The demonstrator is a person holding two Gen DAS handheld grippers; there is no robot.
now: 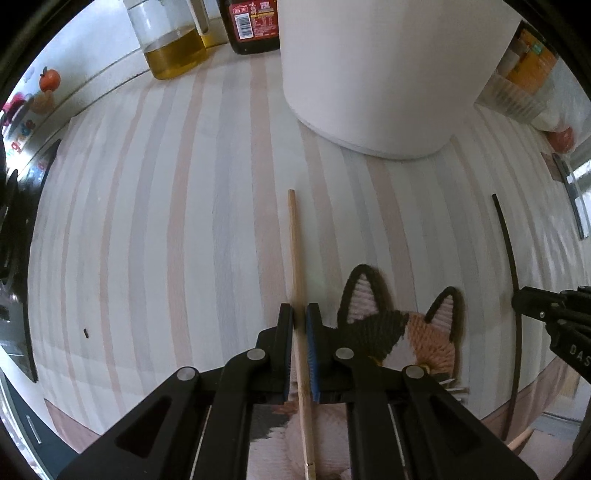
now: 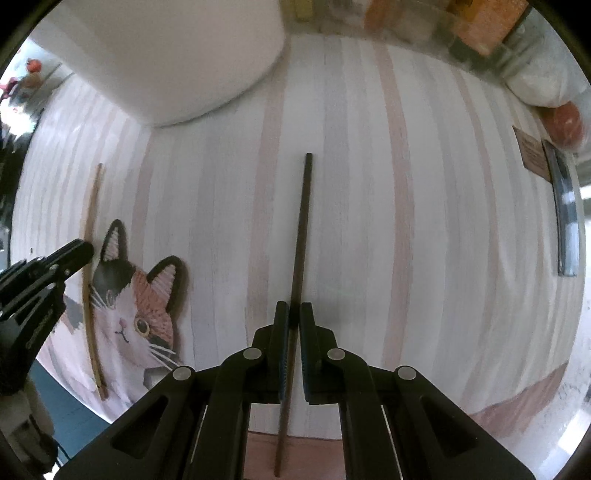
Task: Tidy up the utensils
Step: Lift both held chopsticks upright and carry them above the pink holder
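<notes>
My left gripper (image 1: 299, 319) is shut on a light wooden chopstick (image 1: 295, 251) that runs lengthwise between its pads over the striped cloth, next to a knitted cat-face mat (image 1: 384, 325). My right gripper (image 2: 294, 315) is shut on a dark chopstick (image 2: 303, 229), which also runs straight ahead from the pads. Each gripper shows in the other's view: the right gripper (image 1: 517, 299) at the dark chopstick (image 1: 508, 243), the left gripper (image 2: 86, 249) at the wooden chopstick (image 2: 90, 229) by the cat mat (image 2: 140, 314). A tall white cylindrical container (image 1: 376, 74) stands just beyond both chopsticks.
An oil jar (image 1: 170, 44) and a dark sauce bottle (image 1: 253, 26) stand at the back left. A clear box with orange packs (image 1: 524, 74), a white bag (image 2: 535, 88) and a red round thing (image 2: 563, 123) sit at the right. The striped tablecloth (image 1: 166, 221) ends close behind the grippers.
</notes>
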